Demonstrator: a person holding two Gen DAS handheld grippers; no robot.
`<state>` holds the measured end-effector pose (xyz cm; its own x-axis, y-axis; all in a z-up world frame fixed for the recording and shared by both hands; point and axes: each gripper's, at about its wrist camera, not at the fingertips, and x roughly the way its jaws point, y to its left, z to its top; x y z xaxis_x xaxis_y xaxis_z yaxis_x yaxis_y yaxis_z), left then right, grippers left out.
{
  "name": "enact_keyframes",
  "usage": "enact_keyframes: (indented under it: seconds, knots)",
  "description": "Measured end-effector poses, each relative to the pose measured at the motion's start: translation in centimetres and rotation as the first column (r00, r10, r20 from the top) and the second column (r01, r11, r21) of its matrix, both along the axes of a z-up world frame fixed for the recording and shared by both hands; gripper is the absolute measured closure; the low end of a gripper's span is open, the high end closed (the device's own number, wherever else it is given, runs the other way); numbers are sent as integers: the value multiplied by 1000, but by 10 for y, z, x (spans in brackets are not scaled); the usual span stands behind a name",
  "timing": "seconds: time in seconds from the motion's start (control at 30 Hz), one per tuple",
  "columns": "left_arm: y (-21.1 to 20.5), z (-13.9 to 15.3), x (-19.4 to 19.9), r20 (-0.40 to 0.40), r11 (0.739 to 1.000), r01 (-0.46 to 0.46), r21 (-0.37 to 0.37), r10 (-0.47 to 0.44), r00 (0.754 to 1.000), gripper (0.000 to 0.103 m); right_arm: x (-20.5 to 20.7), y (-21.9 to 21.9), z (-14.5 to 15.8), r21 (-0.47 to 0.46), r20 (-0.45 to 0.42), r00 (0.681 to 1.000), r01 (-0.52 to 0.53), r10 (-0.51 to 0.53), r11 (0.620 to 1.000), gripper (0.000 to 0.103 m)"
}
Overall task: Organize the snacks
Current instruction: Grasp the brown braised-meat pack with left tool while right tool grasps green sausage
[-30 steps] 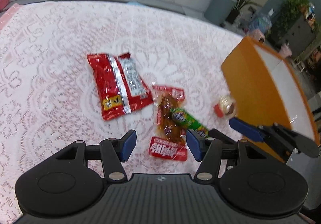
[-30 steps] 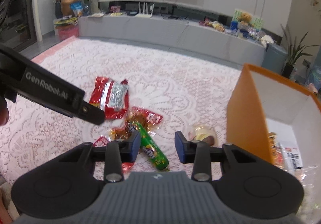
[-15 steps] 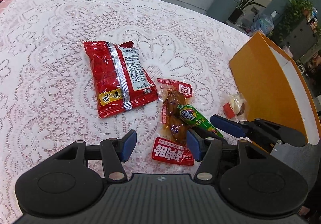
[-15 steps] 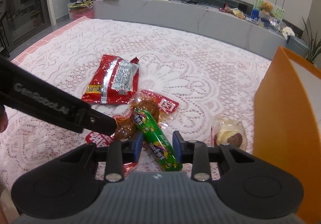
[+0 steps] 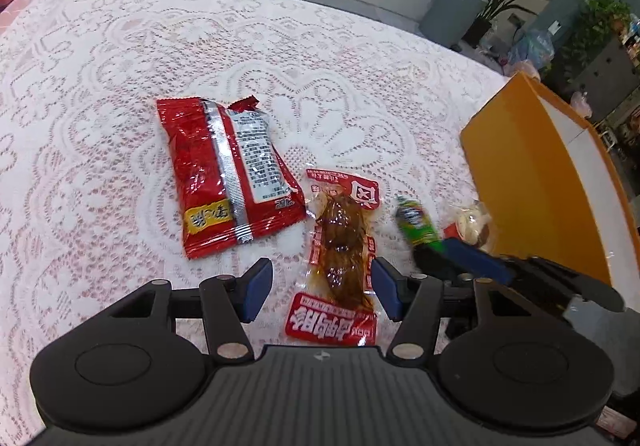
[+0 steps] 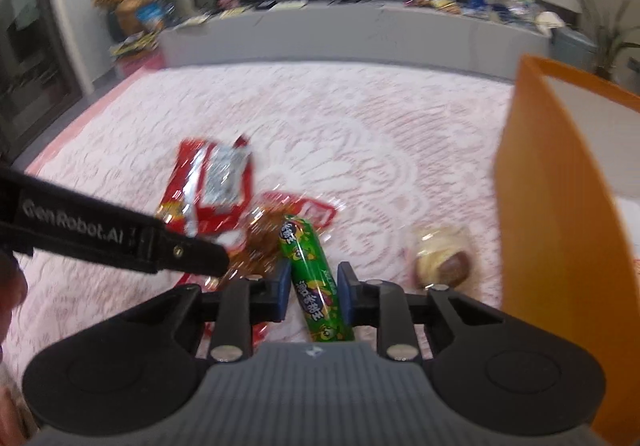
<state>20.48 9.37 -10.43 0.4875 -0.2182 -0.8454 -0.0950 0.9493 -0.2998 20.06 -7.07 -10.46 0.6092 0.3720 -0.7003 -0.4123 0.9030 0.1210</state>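
Between the right gripper's [image 6: 311, 286] closing fingers: green tube [image 6: 314, 282], long axis running straight ahead, pads just beside it. Between the left gripper's [image 5: 320, 292] released fingers: brown pouch [image 5: 340, 246], likewise lengthwise.

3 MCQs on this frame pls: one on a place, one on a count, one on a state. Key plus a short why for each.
1. Where is the orange box relative to the snacks, in the left wrist view?
A. to their right
B. to their left
C. under them

2. How many snack packs lie outside the box?
A. two
B. four
C. six

3. What sits between the right tongs?
A. nothing
B. the big red bag
C. the green sausage stick

Key:
1. A, its orange wall stands at the right edge of the lace cloth.
2. B, the big red bag, the clear meat pack, the green sausage stick and the small wrapped cake.
3. C, the green stick runs between the blue pads as the jaws close.
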Motion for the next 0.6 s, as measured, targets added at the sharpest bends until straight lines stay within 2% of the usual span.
enact_keyframes:
  seconds: [0.1, 0.2, 0.3, 0.33, 0.4, 0.47, 0.6]
  knots:
    - [-5, -10, 8, -22, 1000, 6, -3, -6, 1000, 37, 4, -3, -4, -37, -10, 999, 35, -36, 999, 81]
    - [-5, -19, 9, -31, 1000, -1, 20, 2, 1000, 40, 10, -8, -10, -5, -72, 996, 54, -54, 999, 81]
    - [-5, -20, 7, 0, 1000, 4, 11, -4, 1000, 42, 12, -10, -11, 20, -88, 994, 65, -63, 998, 81]
    - [-5, -20, 6, 13, 1000, 10, -9, -10, 1000, 50, 12, -10, -11, 28, -91, 994, 64, -62, 998, 81]
    - [-5, -22, 6, 17, 998, 4, -55, -3, 1000, 57, 10, -8, -13, 37, -93, 994, 56, -52, 998, 81]
    - [-8, -21, 3, 46, 998, 17, -64, -14, 999, 66, 9, -6, -13, 39, -92, 995, 40, -36, 998, 81]
    - [-10, -16, -2, 96, 996, 33, -86, -25, 995, 71, 8, -6, -13, 46, -97, 995, 37, -32, 998, 81]
